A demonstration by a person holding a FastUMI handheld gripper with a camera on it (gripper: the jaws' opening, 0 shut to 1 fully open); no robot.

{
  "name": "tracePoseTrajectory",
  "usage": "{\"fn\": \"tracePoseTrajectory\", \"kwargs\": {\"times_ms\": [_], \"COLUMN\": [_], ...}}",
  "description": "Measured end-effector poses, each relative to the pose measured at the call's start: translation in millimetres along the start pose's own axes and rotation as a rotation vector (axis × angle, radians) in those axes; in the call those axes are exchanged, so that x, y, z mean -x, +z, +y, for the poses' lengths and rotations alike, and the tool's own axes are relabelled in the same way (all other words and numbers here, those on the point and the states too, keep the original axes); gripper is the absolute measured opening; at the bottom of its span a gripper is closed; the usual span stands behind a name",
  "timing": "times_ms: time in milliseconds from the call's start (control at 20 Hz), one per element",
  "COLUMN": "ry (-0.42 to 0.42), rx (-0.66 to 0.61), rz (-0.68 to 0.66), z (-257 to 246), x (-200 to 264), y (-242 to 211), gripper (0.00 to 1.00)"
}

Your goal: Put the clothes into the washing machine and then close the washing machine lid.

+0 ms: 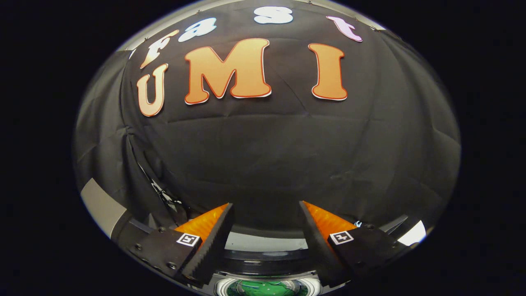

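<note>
My gripper (266, 207) is open, its two fingers spread wide with nothing between them, pointing at the black cloth wall. Below and between the fingers lies the top of the washing machine (267, 242), a pale back strip with a dark band under it. Nearer to me, its round drum opening (267, 287) shows a light rim, and something green (269, 289) lies inside; I cannot tell for sure that it is clothing. The lid is not something I can make out.
The black cloth wall (267, 156) hangs close ahead and wraps round to the left. A pale surface (100, 205) shows low at the left, with a dark cable (164, 197) beside it. Another pale patch (413, 233) sits low at the right.
</note>
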State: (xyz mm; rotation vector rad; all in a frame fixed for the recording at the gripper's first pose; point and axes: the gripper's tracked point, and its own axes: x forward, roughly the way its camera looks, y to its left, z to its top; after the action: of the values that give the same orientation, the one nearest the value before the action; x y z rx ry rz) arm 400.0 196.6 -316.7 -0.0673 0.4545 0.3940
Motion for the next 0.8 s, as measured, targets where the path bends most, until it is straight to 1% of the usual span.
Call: {"fn": "tracePoseTrajectory", "kwargs": {"times_ms": [100, 300, 550, 650, 800], "ry": [0.004, 0.005, 0.008, 0.006, 0.01], "rx": [-0.002, -0.001, 0.006, 0.005, 0.004], "rz": [-0.02, -0.049, -0.044, -0.058, -0.045], "z": [0, 2, 5, 6, 8], "x": [9, 45, 84, 93, 108], "y": [-1, -15, -39, -46, -63], "gripper": [0.99, 0.99, 0.99, 0.99, 0.99]}}
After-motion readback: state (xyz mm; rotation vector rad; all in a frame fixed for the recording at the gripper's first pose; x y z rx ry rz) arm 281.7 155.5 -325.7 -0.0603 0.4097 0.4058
